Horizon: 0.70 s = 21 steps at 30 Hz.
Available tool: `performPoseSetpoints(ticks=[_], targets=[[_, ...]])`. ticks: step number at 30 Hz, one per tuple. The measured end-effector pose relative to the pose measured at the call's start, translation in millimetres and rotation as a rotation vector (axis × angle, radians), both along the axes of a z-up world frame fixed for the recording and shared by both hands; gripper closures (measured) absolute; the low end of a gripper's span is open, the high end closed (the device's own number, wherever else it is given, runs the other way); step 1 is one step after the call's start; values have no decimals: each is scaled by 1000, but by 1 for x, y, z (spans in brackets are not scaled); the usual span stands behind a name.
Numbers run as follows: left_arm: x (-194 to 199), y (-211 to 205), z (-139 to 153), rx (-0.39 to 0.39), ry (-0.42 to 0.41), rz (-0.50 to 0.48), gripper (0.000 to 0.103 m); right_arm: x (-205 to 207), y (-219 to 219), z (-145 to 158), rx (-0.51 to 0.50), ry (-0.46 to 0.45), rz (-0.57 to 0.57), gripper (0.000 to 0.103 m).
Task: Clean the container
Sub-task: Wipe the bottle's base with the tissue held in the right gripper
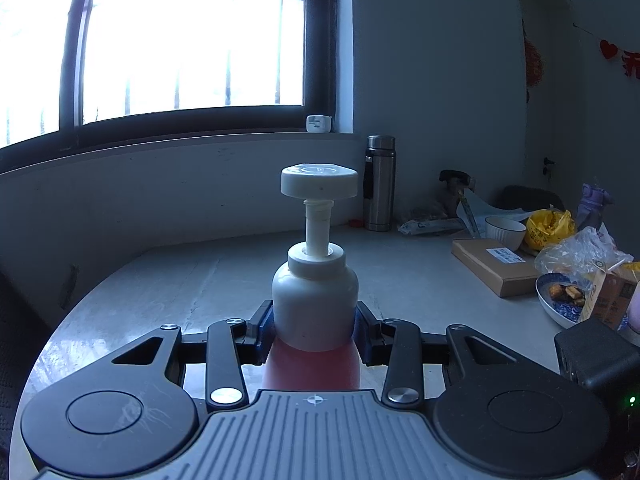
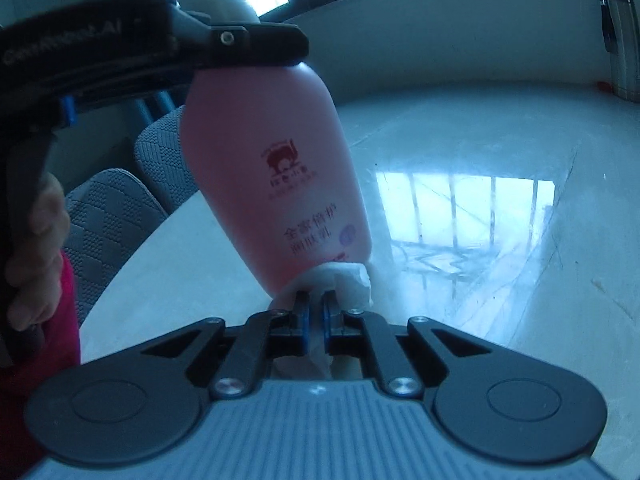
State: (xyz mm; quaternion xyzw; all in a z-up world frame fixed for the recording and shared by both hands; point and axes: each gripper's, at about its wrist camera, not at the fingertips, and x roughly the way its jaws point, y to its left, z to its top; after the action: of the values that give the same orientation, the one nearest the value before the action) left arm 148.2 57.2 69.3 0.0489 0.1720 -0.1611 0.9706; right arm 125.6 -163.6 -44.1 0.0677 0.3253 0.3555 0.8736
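A pink pump bottle (image 1: 314, 312) with a white shoulder and a flat white pump head stands upright between the fingers of my left gripper (image 1: 314, 326), which is shut on its upper body. In the right wrist view the same pink bottle (image 2: 276, 160) hangs tilted above the table, held near its top by the left gripper (image 2: 240, 46). My right gripper (image 2: 316, 304) is shut on a crumpled white tissue (image 2: 352, 284), and the tissue presses against the bottle's lower end.
A pale glossy table (image 2: 460, 208) reflects the window. At its back right stand a steel flask (image 1: 379, 182), a white bowl (image 1: 505, 232), a cardboard box (image 1: 494, 266), plastic bags and a blue plate of food (image 1: 558, 300). Grey chairs (image 2: 116, 216) sit beside the table.
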Motion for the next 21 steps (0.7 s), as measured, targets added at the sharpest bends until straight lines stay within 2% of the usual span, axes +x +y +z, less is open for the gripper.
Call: performPoseSetpoints(ticks=[2, 10, 14, 18, 21], targets=[[0, 0, 0, -2, 1, 0, 61, -2, -4, 3, 25, -13, 0, 96], [0, -1, -1, 5, 0, 7, 61, -26, -30, 38, 241, -171, -11, 96], [0, -1, 0, 8, 0, 4, 61, -32, -37, 47, 323, -220, -12, 96], [0, -1, 0, 9, -1, 4, 61, -31, -34, 42, 307, -217, -3, 96], [0, 1, 0, 5, 0, 8, 61, -37, -36, 39, 268, -175, 14, 96]])
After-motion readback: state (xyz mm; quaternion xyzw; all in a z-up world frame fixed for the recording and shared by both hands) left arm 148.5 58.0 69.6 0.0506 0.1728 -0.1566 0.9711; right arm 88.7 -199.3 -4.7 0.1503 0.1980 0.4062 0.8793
